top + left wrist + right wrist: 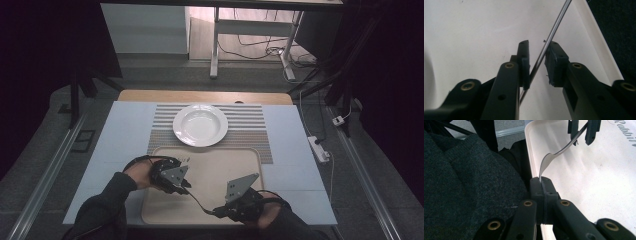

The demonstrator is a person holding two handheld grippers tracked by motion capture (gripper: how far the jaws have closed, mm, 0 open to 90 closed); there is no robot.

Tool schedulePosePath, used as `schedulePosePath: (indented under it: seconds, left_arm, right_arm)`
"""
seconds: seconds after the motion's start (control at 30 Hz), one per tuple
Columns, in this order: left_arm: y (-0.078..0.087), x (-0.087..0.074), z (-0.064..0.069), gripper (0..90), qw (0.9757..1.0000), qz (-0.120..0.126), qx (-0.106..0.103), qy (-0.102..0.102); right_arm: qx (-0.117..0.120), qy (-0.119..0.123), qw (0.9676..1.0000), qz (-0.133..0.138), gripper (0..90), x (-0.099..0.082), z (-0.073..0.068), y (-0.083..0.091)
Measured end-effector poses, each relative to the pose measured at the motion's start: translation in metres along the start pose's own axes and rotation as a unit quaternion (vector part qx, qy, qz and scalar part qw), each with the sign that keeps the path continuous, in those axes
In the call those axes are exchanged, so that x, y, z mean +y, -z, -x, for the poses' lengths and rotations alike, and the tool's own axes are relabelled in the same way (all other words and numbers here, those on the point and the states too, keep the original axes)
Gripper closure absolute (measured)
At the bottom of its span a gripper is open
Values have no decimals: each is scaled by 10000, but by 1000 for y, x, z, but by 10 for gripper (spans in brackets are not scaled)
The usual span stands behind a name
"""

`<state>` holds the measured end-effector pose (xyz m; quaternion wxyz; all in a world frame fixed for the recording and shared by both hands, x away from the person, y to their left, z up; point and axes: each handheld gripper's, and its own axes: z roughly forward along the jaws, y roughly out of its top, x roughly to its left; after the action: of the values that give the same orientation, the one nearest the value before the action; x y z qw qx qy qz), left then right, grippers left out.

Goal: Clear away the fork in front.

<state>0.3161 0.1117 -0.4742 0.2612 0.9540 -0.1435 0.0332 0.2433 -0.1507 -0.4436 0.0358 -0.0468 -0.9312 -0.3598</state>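
A thin metal utensil point(202, 202) hangs just above the cream tray point(225, 165), spanning the gap between both grippers. My right gripper point(541, 179) is shut on the utensil's broad end point(548, 157), near the tray's near edge point(530, 157). In the left gripper view the slim handle point(556, 22) runs slantwise between the jaws of my left gripper point(539, 43). It rests against one pad point(525, 72), with a gap to the other pad. The right gripper view shows the left gripper point(582, 141) farther off, straddling the handle. In the high view, the left gripper point(186, 188) is on the tray's left and the right gripper point(220, 212) at its front.
A white deep plate point(200, 125) sits on a striped placemat point(250, 130) beyond the tray. A light blue cover point(120, 135) lies over the table. A power strip point(318, 148) lies on the floor to the right. A dark knitted sleeve point(461, 182) is close beside the right gripper.
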Motion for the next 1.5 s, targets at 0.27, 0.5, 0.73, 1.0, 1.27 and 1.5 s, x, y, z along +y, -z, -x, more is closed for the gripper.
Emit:
schedulePosePath:
  seconds: [0.27, 0.5, 0.73, 1.0, 1.27, 1.5]
  left_arm:
    - [-1, -2, 4, 812, 9971, 45, -152, -740]
    - [-5, -1, 6, 862, 9922, -30, -532, -1129]
    - [-1, -3, 5, 865, 9952, 118, -607, -761]
    - [4, -3, 6, 865, 9989, -74, -453, -6]
    - [11, -6, 3, 864, 9887, -239, -503, 1392]
    - [12, -9, 6, 864, 9778, -335, -312, 2047]
  right_arm:
    - [149, 161, 9997, -51, 900, -1, 1, -1]
    - [123, 193, 9997, -37, 875, -3, 2, 0]
    - [-139, 47, 9998, 124, 718, -6, 8, 5]
    - [-732, -233, 9968, 219, 438, -11, 20, 13]
    - [-1298, -514, 9893, 431, 268, -18, 27, 25]
    - [-1685, -813, 9814, 442, 185, -28, 31, 30]
